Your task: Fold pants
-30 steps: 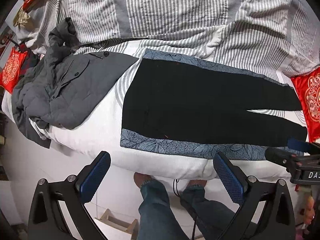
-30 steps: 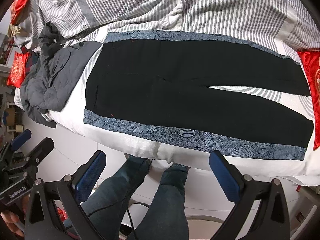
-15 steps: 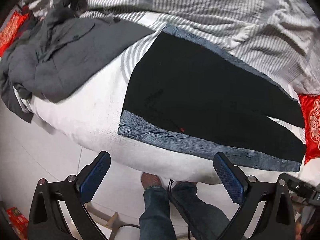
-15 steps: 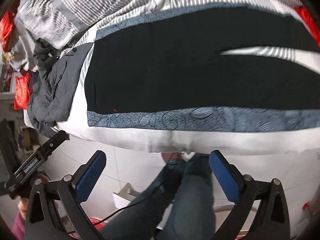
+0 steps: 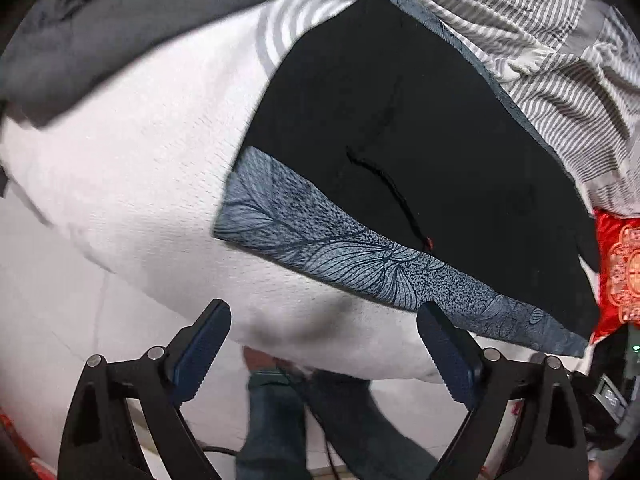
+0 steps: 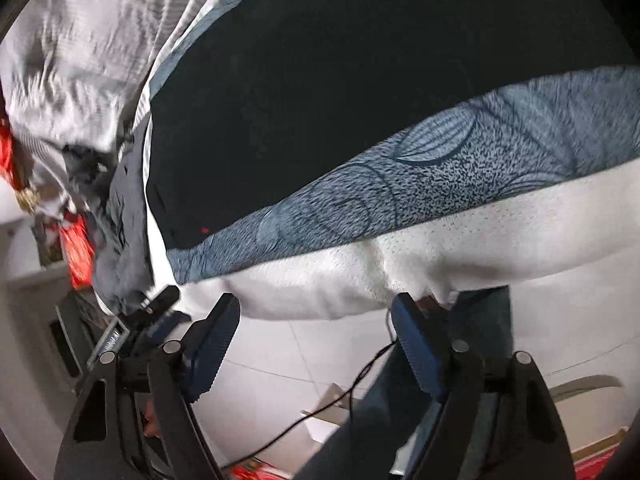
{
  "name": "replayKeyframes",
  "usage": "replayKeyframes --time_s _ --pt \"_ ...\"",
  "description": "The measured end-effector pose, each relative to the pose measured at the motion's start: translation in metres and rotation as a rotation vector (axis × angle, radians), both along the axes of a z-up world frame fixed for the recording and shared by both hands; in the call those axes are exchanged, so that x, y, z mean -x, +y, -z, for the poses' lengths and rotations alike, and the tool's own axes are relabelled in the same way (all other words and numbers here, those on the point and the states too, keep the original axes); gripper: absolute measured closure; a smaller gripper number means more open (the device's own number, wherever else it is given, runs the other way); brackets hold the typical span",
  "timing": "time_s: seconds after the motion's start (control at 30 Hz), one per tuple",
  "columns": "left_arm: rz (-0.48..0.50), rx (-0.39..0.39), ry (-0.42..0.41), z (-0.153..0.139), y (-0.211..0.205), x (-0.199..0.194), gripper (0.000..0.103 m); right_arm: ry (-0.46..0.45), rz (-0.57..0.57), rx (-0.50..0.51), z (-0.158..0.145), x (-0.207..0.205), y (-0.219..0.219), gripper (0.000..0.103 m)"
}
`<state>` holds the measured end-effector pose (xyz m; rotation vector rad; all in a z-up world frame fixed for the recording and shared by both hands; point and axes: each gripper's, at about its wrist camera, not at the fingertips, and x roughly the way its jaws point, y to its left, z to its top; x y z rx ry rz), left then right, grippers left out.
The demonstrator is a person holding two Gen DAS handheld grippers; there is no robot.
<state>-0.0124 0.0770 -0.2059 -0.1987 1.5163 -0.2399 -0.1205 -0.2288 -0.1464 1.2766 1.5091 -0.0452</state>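
Observation:
Black pants with blue leaf-print side bands lie flat on a white bed, waistband toward the left. My left gripper is open and empty, just off the bed's near edge below the waist corner. My right gripper is open and empty, close to the near edge under the lower side band of the pants. The left gripper also shows at the lower left of the right wrist view.
A grey jacket lies left of the pants. A striped grey duvet is bunched behind them. A red cushion sits at the right. The person's jeans-clad legs stand by the bed on a white tile floor.
Both grippers have moved in toward the bed's near edge. The pants now fill much more of each view. The pants have not moved.

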Motion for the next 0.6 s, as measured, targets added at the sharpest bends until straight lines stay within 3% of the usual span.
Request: replayKeyframes --time_s 0.23,0.4,0.47,0.53,0.6 --pt "-0.023 0.097 0.016 0.034 -0.004 -0.007 0.007 -0.032 0.097 -0.044 0.041 0.002 -0.001 0.027" --pt "-0.046 0.119 -0.005 0.037 -0.006 -0.008 0.007 -0.086 0.18 -0.113 0.057 0.001 0.001 0.031" --pt "-0.057 0.135 -0.006 0.034 -0.003 -0.007 0.007 -0.121 0.221 -0.151 0.057 -0.001 0.001 0.038" --pt "-0.07 0.148 -0.003 0.033 -0.001 -0.007 0.007 -0.143 0.251 -0.168 0.056 -0.007 0.001 0.039" --pt "-0.08 0.151 0.003 0.034 -0.003 -0.01 0.007 -0.137 0.276 -0.183 0.061 -0.015 0.0 0.049"
